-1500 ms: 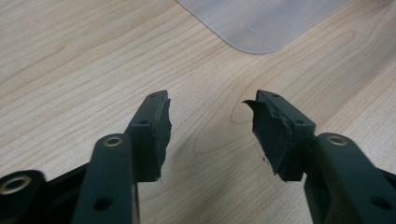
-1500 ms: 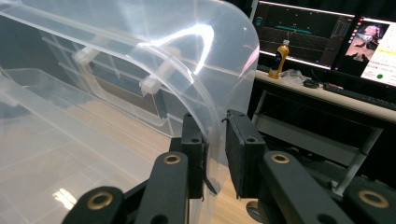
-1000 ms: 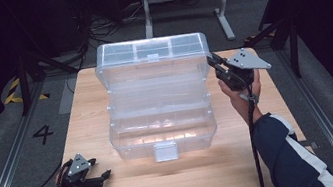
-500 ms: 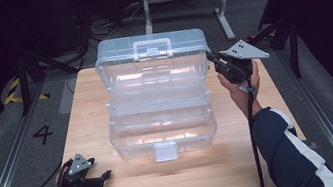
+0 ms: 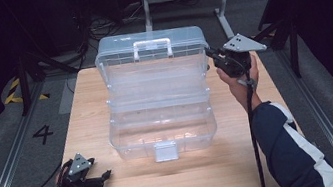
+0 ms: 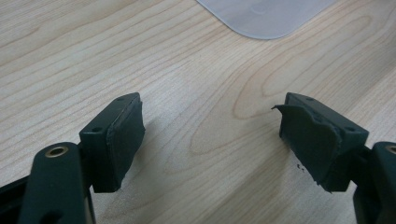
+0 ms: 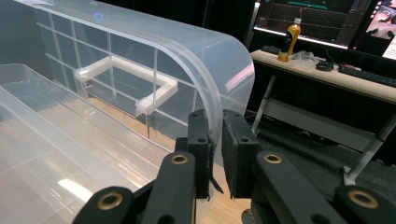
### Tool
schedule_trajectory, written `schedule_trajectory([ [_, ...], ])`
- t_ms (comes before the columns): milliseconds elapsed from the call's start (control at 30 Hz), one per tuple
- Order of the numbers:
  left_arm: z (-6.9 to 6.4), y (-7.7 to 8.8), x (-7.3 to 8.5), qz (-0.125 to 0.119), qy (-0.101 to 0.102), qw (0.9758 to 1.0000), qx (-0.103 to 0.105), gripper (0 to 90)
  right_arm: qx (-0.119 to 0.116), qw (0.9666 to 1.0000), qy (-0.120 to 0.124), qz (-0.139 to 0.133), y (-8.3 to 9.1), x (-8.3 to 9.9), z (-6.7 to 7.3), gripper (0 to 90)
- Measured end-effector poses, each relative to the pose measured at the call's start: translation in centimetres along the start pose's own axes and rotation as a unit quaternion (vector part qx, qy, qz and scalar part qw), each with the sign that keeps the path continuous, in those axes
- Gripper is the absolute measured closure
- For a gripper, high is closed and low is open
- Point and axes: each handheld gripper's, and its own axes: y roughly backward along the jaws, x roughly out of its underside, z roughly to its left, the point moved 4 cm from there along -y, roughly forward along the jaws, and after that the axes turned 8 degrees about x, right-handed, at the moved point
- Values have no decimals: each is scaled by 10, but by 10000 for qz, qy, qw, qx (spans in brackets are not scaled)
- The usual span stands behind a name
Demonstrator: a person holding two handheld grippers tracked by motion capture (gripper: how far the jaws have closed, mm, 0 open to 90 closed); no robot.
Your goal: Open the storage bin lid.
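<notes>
Right gripper (image 7: 215,154), bottom centre of frame: jaws pinched on the curved edge of the clear lid (image 7: 140,56), thin plastic wall betw. the pads. White handle (image 7: 126,79) on lid, centre-left. Clear box tray (image 7: 56,154) lower left. Upper right: desk (image 7: 327,77) w/ orange bottle (image 7: 289,39), keyboard (image 7: 369,74), monitors.

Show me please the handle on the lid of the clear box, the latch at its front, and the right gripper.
handle (image 5: 152,48): high view, middle of its bar.
latch (image 5: 165,151): high view, centre of the flap.
right gripper (image 7: 215,154): right gripper view, between the fingertips, shut on the lid edge.
</notes>
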Motion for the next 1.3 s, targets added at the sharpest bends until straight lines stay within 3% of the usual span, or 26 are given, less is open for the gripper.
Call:
schedule_trajectory([
  [1300,0,-2,-2,12,-57,10000,11,205,-129,9986,-407,312,-41,-5,-18,836],
])
